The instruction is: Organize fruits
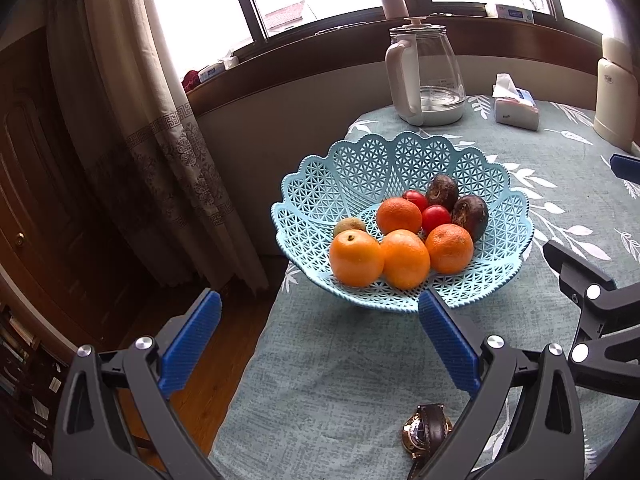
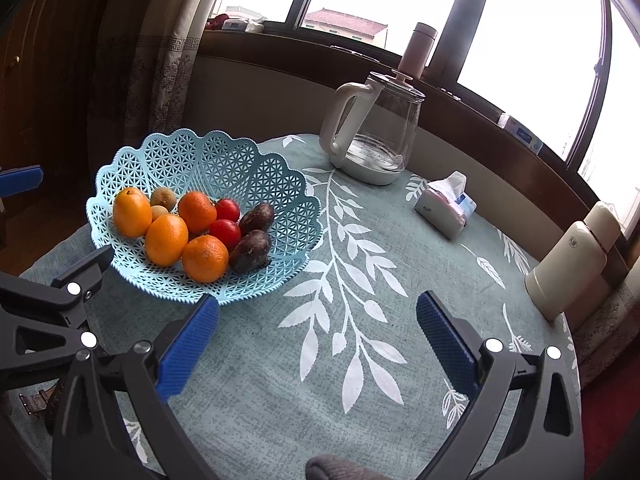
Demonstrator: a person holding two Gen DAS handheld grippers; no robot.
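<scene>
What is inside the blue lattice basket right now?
The blue lattice basket holds four oranges, two red tomatoes, two dark purple fruits and two small greenish-brown fruits. Anything beneath the pile is hidden.

The right gripper (image 2: 318,334) hangs wide apart and empty over the leaf-print tablecloth (image 2: 360,360). A blue lattice basket (image 2: 256,172) to its left holds oranges (image 2: 166,240), tomatoes (image 2: 225,233) and dark fruits (image 2: 251,251). Behind stand a glass kettle (image 2: 376,132) and a tissue pack (image 2: 446,204).
</scene>
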